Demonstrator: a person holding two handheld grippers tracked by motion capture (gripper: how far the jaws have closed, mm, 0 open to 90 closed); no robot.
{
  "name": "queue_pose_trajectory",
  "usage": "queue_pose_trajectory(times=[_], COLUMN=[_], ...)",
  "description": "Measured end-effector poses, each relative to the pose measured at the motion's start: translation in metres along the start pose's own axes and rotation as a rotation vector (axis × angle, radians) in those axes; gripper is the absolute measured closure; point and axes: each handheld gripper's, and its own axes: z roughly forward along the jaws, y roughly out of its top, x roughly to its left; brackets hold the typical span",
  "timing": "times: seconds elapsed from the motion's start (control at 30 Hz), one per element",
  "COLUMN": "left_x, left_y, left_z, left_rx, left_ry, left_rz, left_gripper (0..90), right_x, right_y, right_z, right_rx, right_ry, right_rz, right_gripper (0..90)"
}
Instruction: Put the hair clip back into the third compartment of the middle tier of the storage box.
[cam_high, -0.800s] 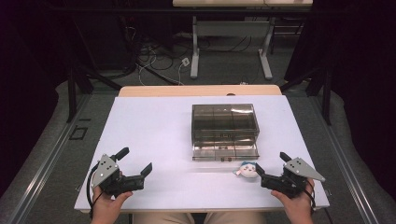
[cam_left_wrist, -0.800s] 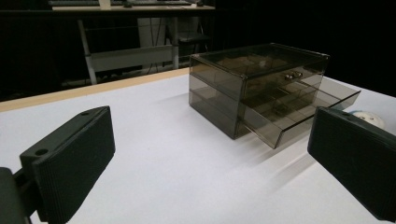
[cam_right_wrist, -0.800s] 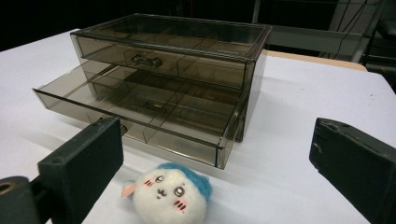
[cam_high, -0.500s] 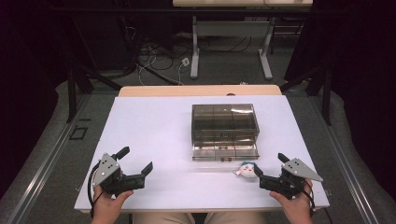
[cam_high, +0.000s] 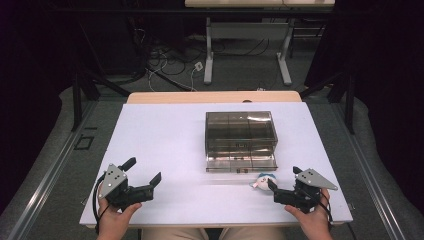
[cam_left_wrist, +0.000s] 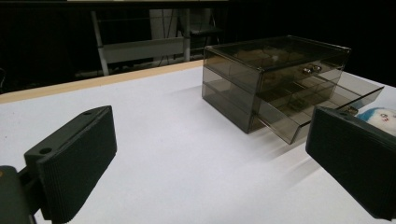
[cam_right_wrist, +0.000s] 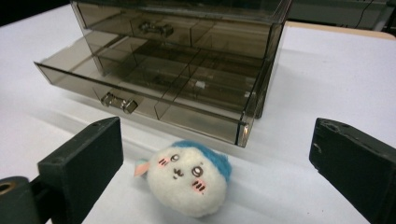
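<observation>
1. No brand, label or writing can be read on anything; the plush toy (cam_right_wrist: 189, 183) carries only a stitched face with pink cheeks and a blue cap.
2. The plush toy lies on the white table (cam_high: 165, 145), just in front of the open bottom drawer (cam_right_wrist: 140, 100) of the smoky clear drawer box (cam_high: 241, 134).
3. The right gripper (cam_high: 282, 181) sits low on the table with its jaws spread wide and nothing between the pads; in its own view the toy lies ahead, between the jaw lines, apart from both.
4. The left gripper (cam_high: 142, 171) rests well apart at the table's other side, jaws wide and empty.
5. Count: one toy, one box with two drawers, two metal handles, two grippers.
</observation>
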Motion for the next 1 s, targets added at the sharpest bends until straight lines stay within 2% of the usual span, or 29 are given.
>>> queue_pose_trajectory(times=[0.13, 0.27, 0.4, 0.67, 0.8, 0.93, 0.97, 1.0], left_x=[0.001, 0.000, 0.000, -0.001, 0.000, 0.001, 0.001, 0.001], left_y=[0.000, -0.001, -0.002, -0.002, -0.003, -0.003, -0.003, -0.003], left_z=[0.001, 0.001, 0.002, 0.001, 0.000, -0.001, -0.002, -0.002], left_rx=[0.009, 0.018, 0.026, 0.027, 0.030, 0.032, 0.032, 0.032], left_ry=[0.005, -0.005, -0.011, -0.014, -0.008, -0.002, -0.001, -0.001], left_rz=[0.007, -0.010, -0.010, -0.003, -0.007, -0.004, -0.004, -0.004], left_gripper=[1.9, 1.9, 1.9, 2.0, 2.1, 2.2, 2.2, 2.2], right_x=[0.002, 0.005, 0.006, 0.008, 0.013, 0.013, 0.014, 0.014], right_y=[-0.001, -0.002, -0.004, -0.008, -0.009, -0.009, -0.010, -0.010], right_z=[0.004, 0.007, 0.011, 0.018, 0.022, 0.024, 0.025, 0.025], right_rx=[0.018, 0.039, 0.064, 0.116, 0.148, 0.158, 0.179, 0.179], right_ry=[0.002, 0.005, -0.002, 0.029, 0.039, 0.042, 0.041, 0.041], right_rz=[-0.019, -0.037, -0.059, -0.072, -0.084, -0.084, -0.078, -0.078], right_gripper=[2.6, 2.9, 7.0, 7.1, 14.0, 14.1, 14.1, 14.1])
